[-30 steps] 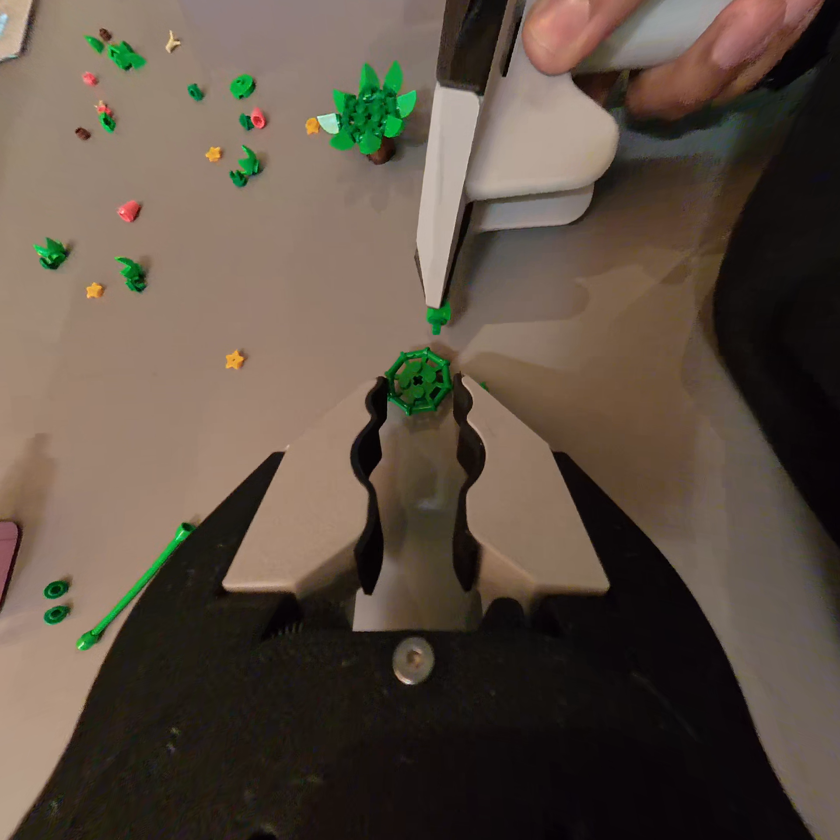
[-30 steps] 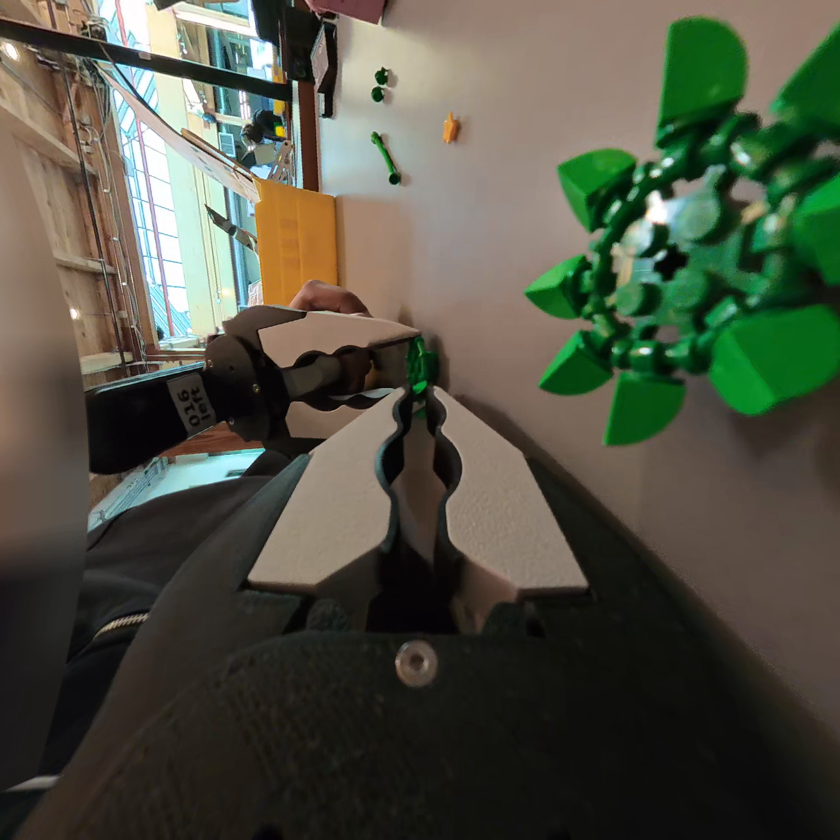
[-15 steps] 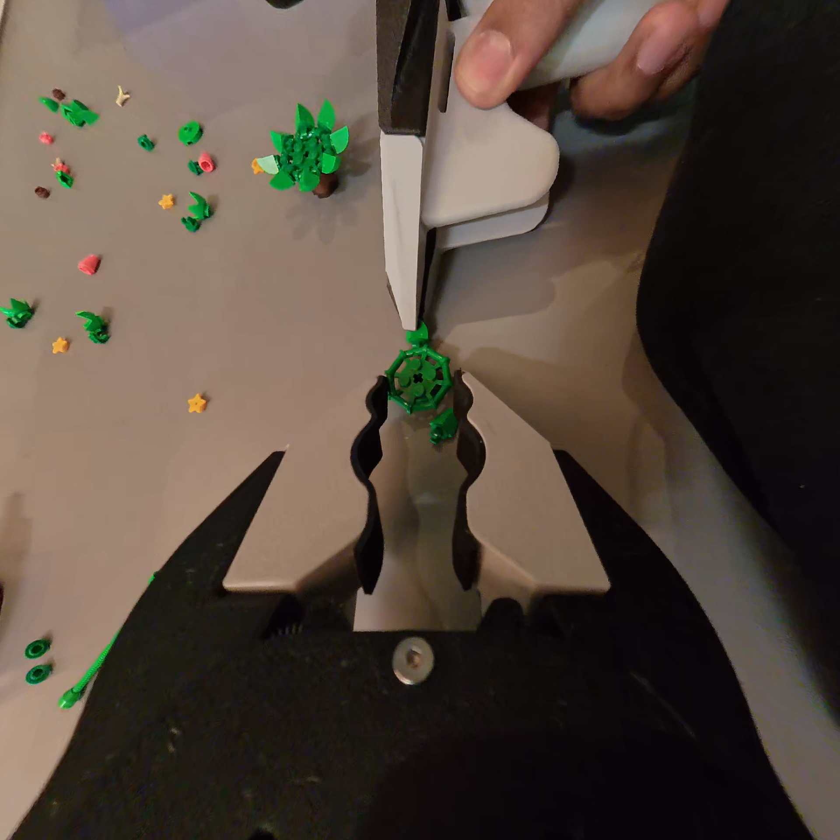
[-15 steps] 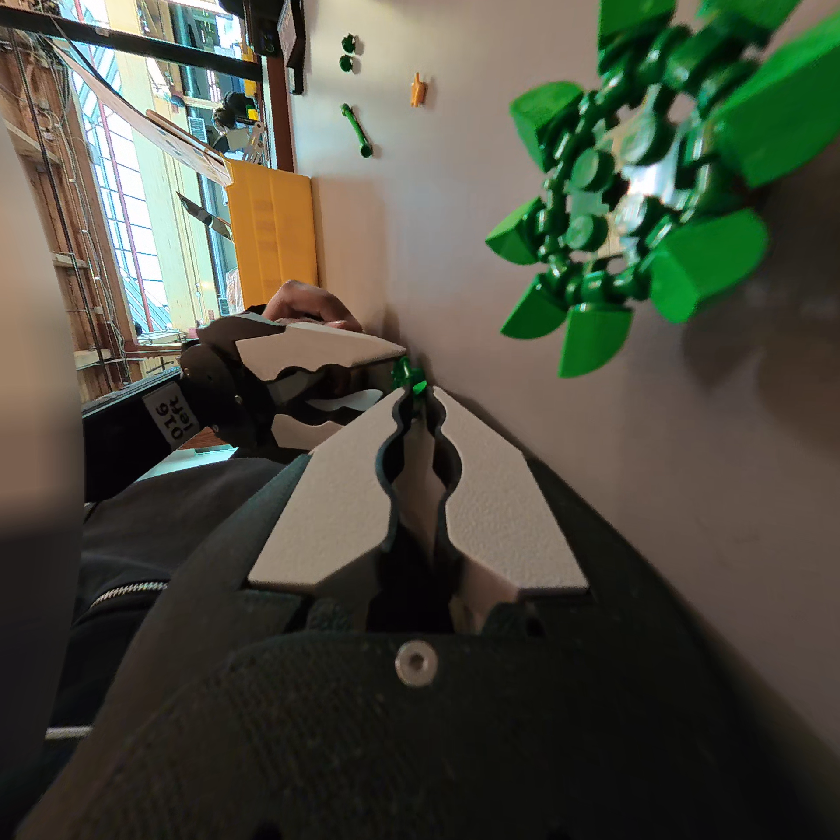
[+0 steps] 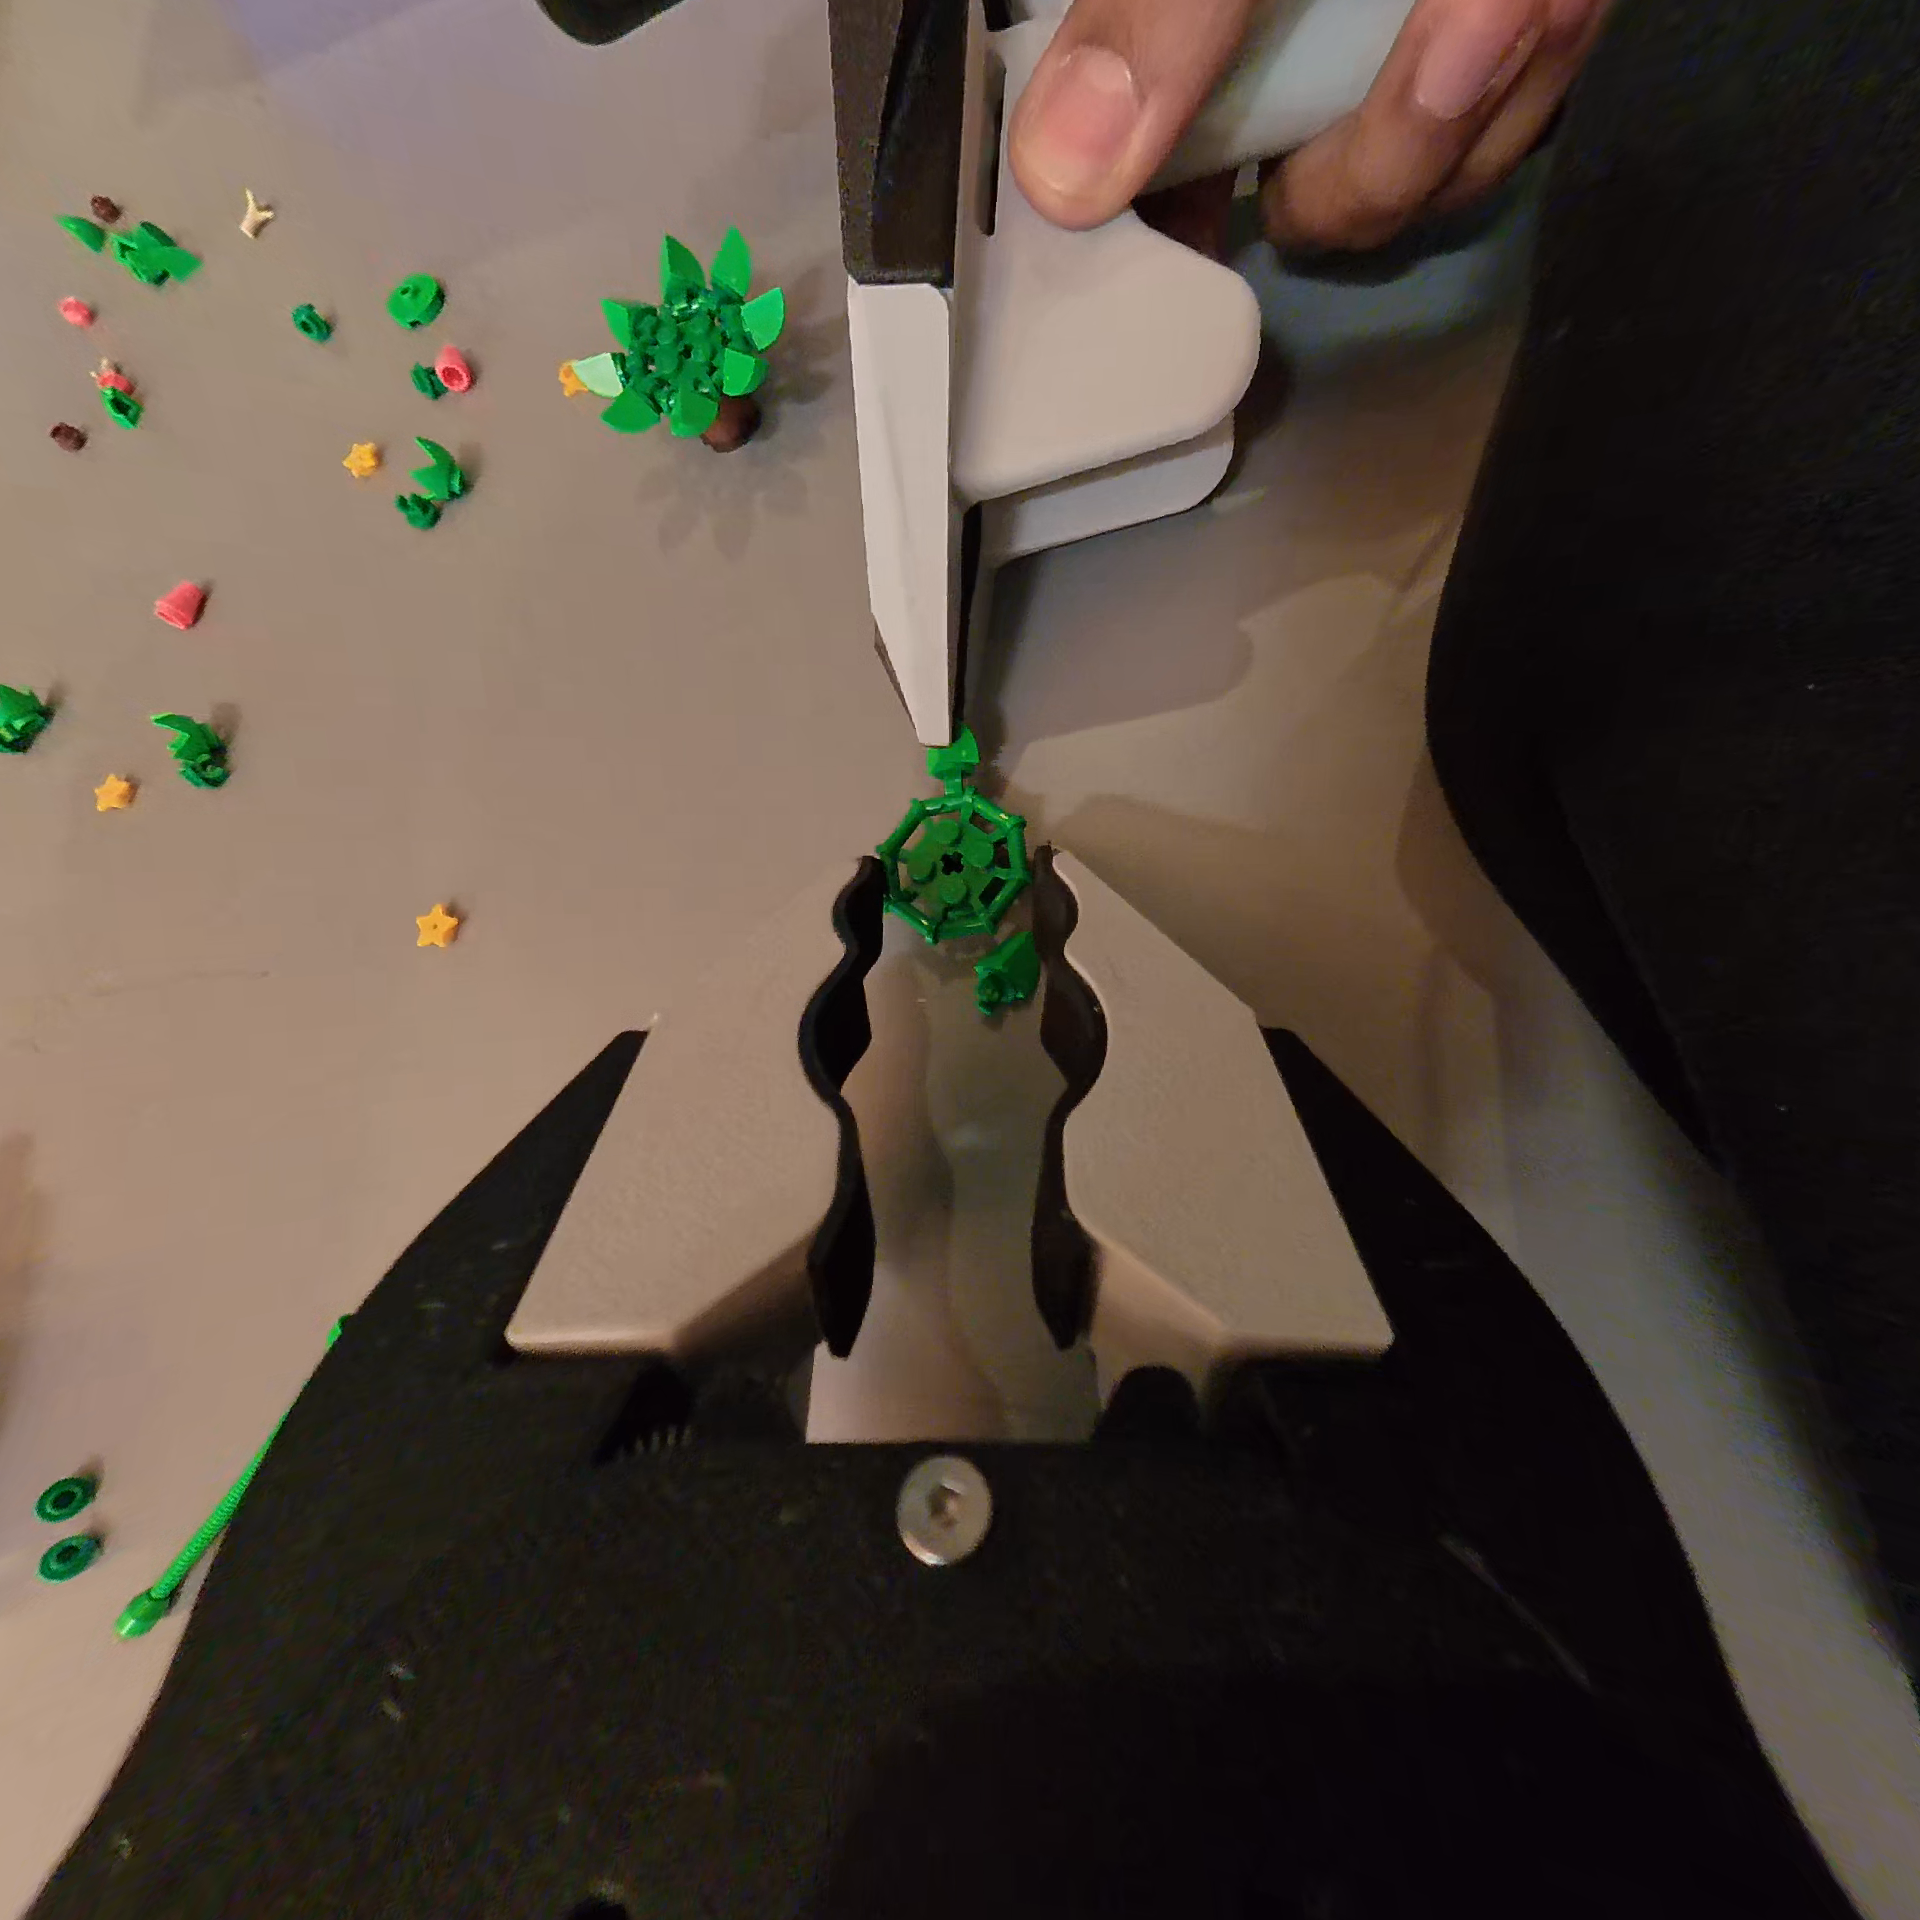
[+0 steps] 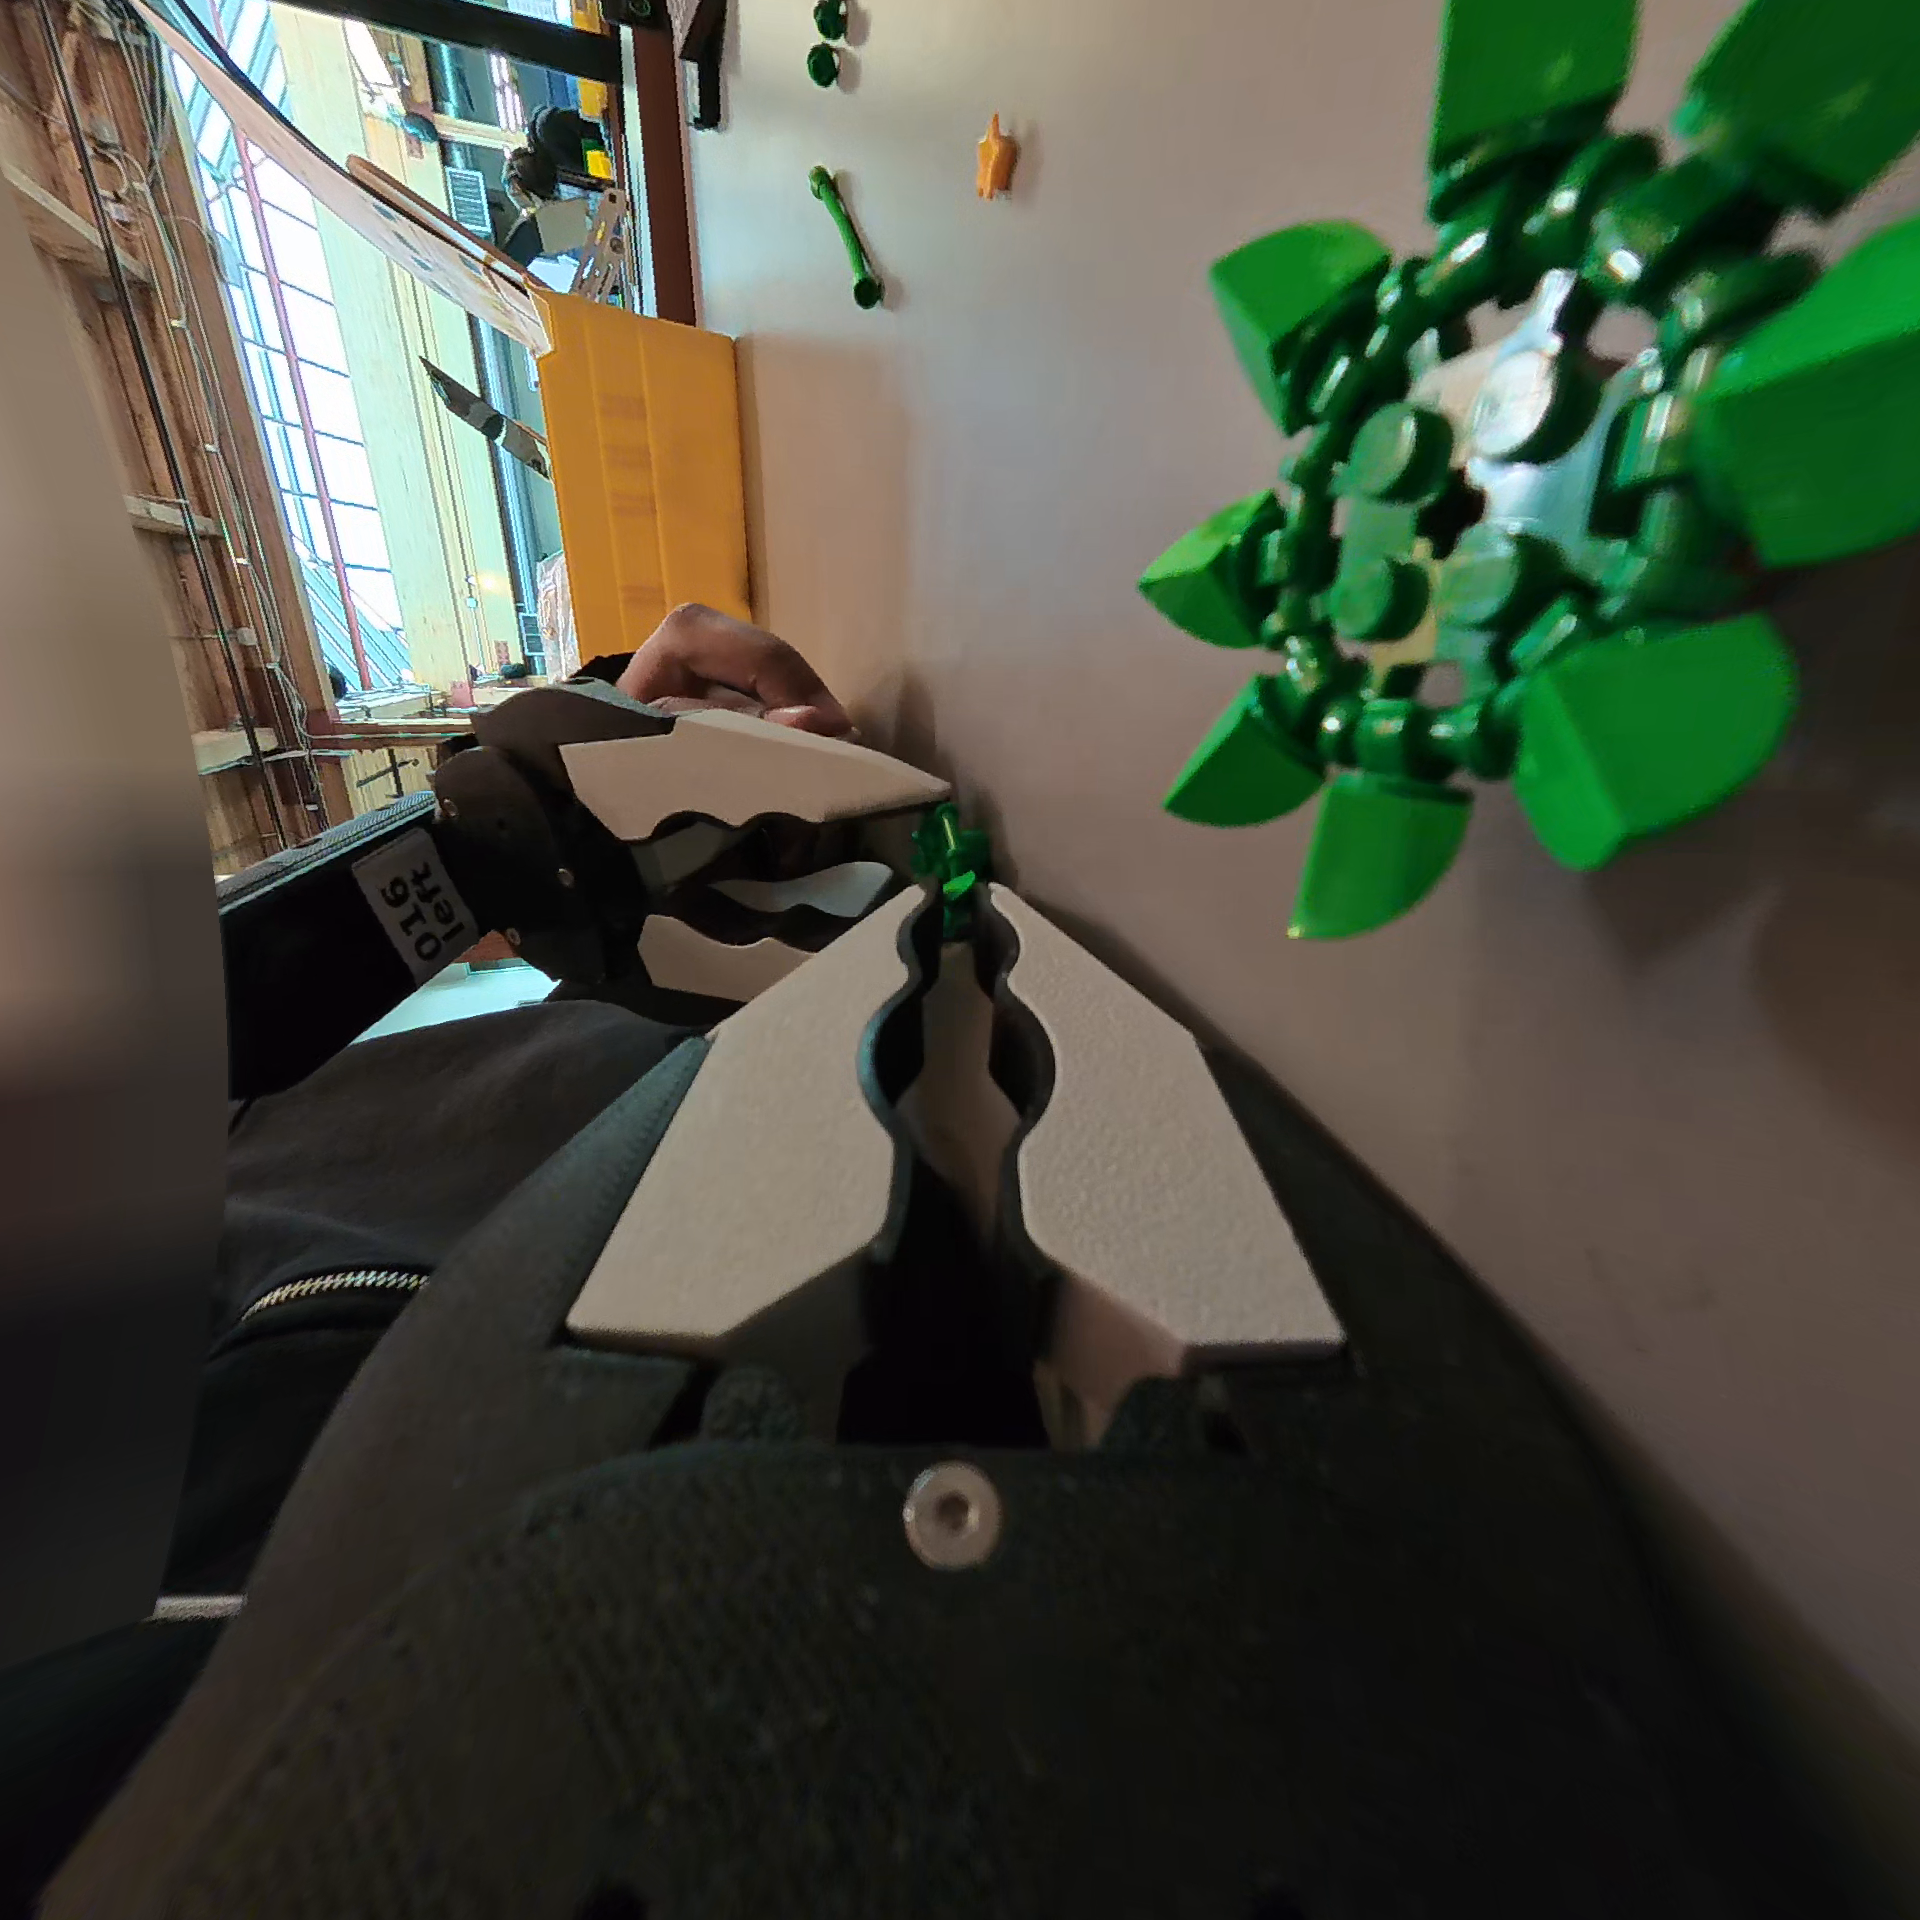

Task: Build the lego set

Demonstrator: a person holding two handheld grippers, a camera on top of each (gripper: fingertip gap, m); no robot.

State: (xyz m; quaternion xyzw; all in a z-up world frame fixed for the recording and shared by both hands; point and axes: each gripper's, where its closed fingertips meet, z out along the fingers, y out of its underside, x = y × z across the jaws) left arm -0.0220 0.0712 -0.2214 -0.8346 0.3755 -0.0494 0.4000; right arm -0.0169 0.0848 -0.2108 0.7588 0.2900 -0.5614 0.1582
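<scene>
A plain grey-beige table (image 5: 644,727) carries scattered small lego pieces. Toward its far left lie green leaf pieces (image 5: 436,480), pink flower pieces (image 5: 182,606), yellow star pieces (image 5: 436,925), tiny brown studs (image 5: 69,436) and a cream twig piece (image 5: 255,213). A leafy green plant assembly (image 5: 686,353) stands on a brown base among them. Nearer, at the left edge, a long green stem (image 5: 197,1538) lies beside two dark green rings (image 5: 68,1527).
</scene>
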